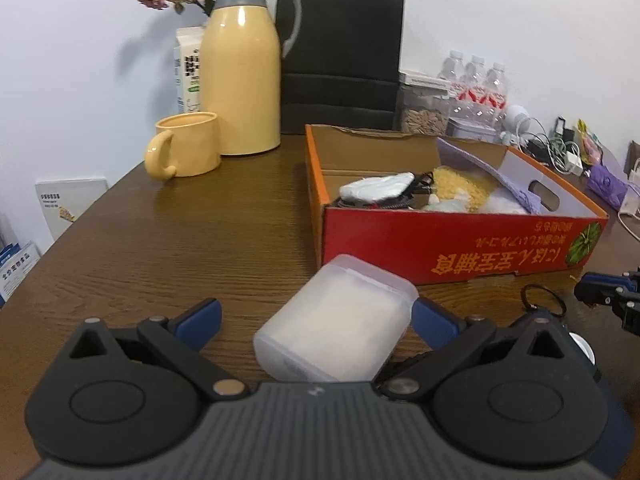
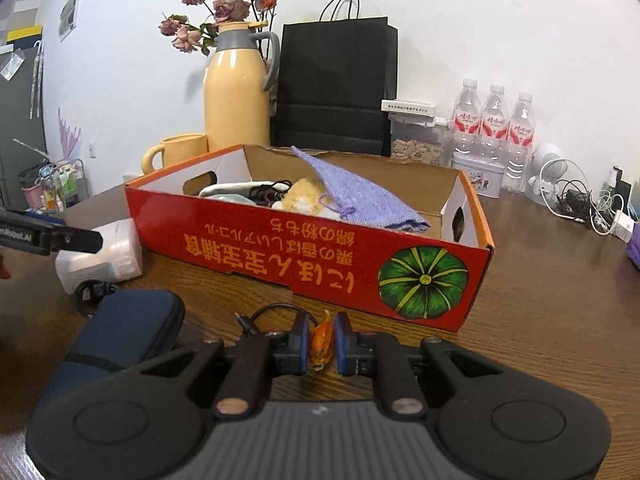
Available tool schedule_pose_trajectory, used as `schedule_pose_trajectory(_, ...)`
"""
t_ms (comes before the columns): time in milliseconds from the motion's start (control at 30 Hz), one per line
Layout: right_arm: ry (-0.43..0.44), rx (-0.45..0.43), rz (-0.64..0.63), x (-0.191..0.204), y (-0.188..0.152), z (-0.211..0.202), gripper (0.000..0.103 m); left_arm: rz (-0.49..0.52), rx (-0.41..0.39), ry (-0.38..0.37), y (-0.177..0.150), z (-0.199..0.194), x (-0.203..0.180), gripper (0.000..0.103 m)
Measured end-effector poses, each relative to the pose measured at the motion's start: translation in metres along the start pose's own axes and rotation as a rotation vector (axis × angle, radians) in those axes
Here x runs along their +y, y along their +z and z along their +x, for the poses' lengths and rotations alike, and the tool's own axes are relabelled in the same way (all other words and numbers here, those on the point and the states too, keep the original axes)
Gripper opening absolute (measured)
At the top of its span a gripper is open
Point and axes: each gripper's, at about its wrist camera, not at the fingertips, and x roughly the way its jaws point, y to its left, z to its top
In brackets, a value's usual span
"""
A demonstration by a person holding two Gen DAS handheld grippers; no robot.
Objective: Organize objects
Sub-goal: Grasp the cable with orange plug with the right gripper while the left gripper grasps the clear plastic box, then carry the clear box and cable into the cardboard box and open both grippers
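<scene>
While its two blue-padded fingers stand wide apart, the left gripper (image 1: pixel 316 316) straddles a frosted white plastic box with a clear lid (image 1: pixel 336 328) lying on the brown wooden table (image 1: pixel 180 248), just in front of the near wall of the red and orange cardboard tray (image 1: pixel 460 240). Only the right pad looks close to touching the box, so nothing is gripped yet. To grip well, centre the box between both pads, then close evenly on its flat sides. The right gripper (image 2: pixel 321 344) is nearly closed around a small orange and yellow dried pod (image 2: pixel 320 342), near the tray's front right corner; whether the pads press it is unclear. Inside the tray lie a purple knitted drawstring pouch (image 2: pixel 360 196) and other soft items.
</scene>
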Motion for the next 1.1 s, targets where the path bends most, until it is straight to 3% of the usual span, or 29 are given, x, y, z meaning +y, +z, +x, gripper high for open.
schedule_pose_trajectory(567,-0.001,-0.001,0.0,0.0,0.0,-0.001,0.012,-0.004,0.017,-0.019,-0.001,0.031,-0.007,0.101)
schedule_pose_trajectory(633,0.0,-0.001,0.0,0.0,0.0,-0.001,0.012,-0.001,0.015,-0.014,-0.003,0.03,-0.008,0.094)
schedule_pose_trajectory(700,-0.002,-0.002,-0.001,0.0,0.0,-0.002,0.012,-0.003,0.015,-0.018,-0.004,0.03,-0.009,0.08)
schedule_pose_trajectory(767,-0.005,-0.004,0.0,-0.001,0.001,-0.003,0.012,-0.002,0.008,-0.021,-0.004,0.028,-0.009,0.075)
schedule_pose_trajectory(1100,-0.016,-0.007,-0.006,0.0,0.001,-0.003,0.012,-0.058,-0.074,-0.015,-0.006,0.005,-0.008,0.068)
